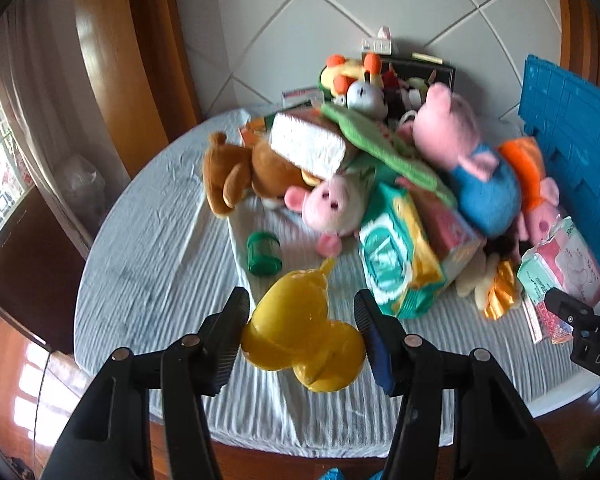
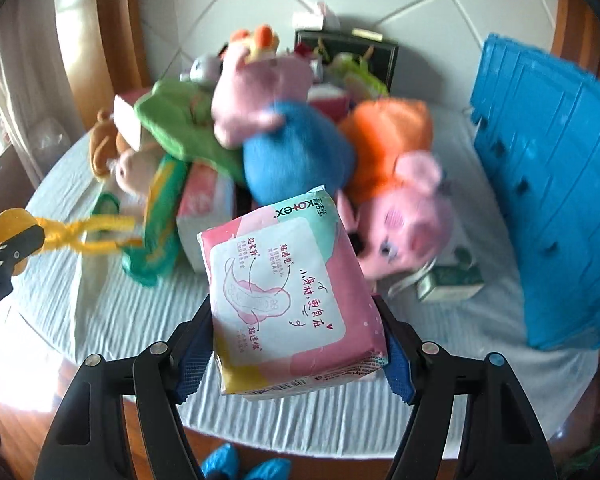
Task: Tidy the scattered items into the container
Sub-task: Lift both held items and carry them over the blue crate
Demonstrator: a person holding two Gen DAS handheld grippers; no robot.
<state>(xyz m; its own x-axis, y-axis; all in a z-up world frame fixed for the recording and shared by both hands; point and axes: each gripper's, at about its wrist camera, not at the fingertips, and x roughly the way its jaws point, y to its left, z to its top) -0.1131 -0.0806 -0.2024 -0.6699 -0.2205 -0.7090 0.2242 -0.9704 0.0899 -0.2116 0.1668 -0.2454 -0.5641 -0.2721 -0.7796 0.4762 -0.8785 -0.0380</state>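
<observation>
yellow toy [image 1: 300, 336] between clamped left gripper [image 1: 300, 320]

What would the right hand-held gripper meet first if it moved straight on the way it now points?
Probably the pink pig plush, lying just past the pink pad pack that the right hand-held gripper holds. Depth is unclear, so the blue plush is possible too.

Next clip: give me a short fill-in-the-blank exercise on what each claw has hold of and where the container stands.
1. The left claw is shut on a plastic clip whose colour is ____.
2. The right claw is shut on a pink ____ printed with writing.
3. The blue crate stands at the ____ edge of both views.
4. The plush pig on top of the pile wears a ____ top.

Missing words: yellow; packet; right; blue
</observation>
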